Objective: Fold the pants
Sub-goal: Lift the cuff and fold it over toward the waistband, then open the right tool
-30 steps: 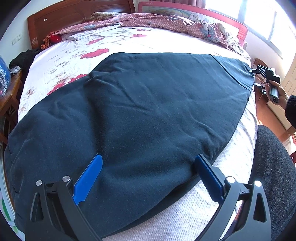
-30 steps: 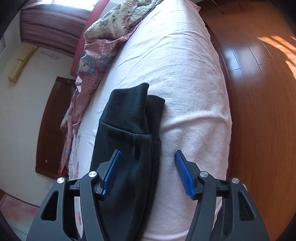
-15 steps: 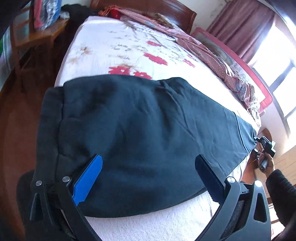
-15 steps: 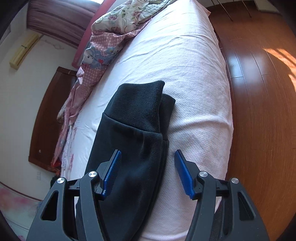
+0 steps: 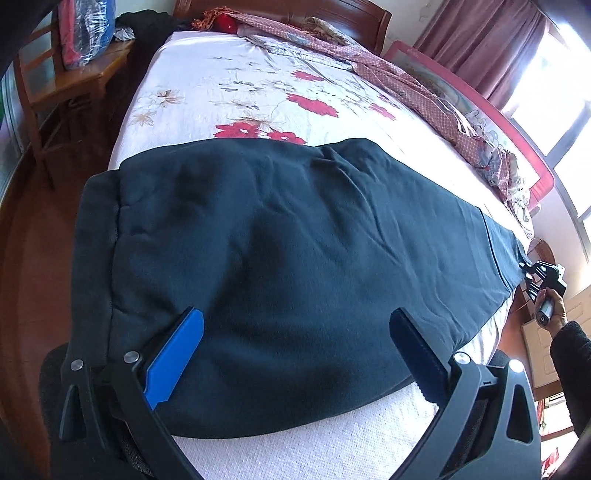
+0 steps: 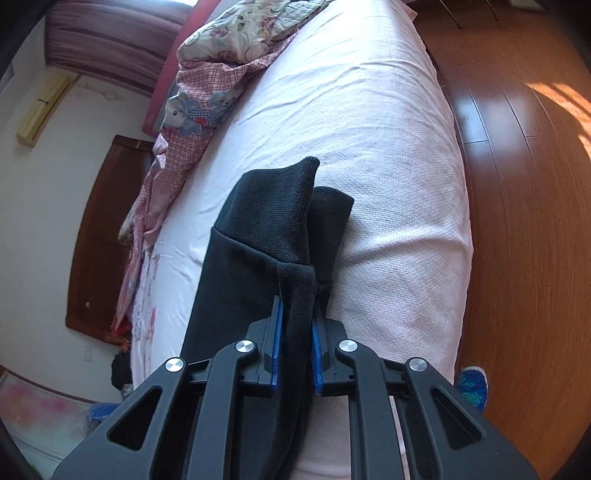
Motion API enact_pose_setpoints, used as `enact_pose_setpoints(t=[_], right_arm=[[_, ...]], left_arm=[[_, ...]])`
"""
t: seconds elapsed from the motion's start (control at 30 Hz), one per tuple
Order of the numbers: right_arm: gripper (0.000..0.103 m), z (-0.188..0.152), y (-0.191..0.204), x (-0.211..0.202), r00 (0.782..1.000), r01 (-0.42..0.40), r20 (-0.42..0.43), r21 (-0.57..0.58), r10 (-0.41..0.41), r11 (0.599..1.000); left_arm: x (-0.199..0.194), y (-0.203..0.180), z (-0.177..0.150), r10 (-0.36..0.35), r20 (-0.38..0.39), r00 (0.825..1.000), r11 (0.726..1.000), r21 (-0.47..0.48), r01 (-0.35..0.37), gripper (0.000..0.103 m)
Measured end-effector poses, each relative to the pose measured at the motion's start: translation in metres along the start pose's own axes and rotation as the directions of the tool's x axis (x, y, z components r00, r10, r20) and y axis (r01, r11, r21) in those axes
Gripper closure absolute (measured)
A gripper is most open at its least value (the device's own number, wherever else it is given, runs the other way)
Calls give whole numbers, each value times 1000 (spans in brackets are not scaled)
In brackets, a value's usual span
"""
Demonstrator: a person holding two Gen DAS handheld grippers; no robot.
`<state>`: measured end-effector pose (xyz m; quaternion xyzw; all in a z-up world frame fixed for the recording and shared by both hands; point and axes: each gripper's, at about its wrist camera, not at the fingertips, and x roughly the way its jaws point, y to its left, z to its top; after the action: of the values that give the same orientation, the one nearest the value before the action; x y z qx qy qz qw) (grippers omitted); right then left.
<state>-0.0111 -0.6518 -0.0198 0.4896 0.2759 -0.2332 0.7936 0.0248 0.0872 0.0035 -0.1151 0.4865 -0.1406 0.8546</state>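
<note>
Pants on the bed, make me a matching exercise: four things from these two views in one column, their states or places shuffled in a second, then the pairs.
1. left gripper
2. right gripper
3. pants
4. quilt

A. bunched along the bed's far edge
B. shut on the cuffs
C. open above the waist end
D. laid flat across the bed

Pairs: 1-C, 2-B, 3-D, 4-A

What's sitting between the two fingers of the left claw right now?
In the left wrist view, the open left claw has only the dark pants between its fingers, at the waist end, lying on the bed; nothing else is there.
</note>
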Motion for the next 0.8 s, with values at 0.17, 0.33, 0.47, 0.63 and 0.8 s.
enact_pose_setpoints(t=[0.17, 0.33, 0.47, 0.63, 0.8], right_arm=[[95, -13, 95, -28, 993, 110, 84, -350, -86, 930], [95, -103, 218, -52, 974, 221, 214, -795, -79, 565], [95, -226, 265, -61, 967, 249, 256, -951, 13, 185], [95, -392, 243, -22, 974, 222, 223, -941, 27, -255], [95, -453, 204, 9, 956, 269, 294, -856, 13, -441]], left_arm=[[-17, 2, 1, -18, 54, 998, 998, -55, 21, 2], [-48, 17, 2, -24, 143, 989, 992, -117, 41, 2], [-64, 37, -2, -15, 181, 983, 983, -177, 47, 2], [-73, 62, -11, -11, 197, 980, 966, -249, 61, 2], [-76, 71, -17, -20, 204, 979, 958, -277, 77, 2]])
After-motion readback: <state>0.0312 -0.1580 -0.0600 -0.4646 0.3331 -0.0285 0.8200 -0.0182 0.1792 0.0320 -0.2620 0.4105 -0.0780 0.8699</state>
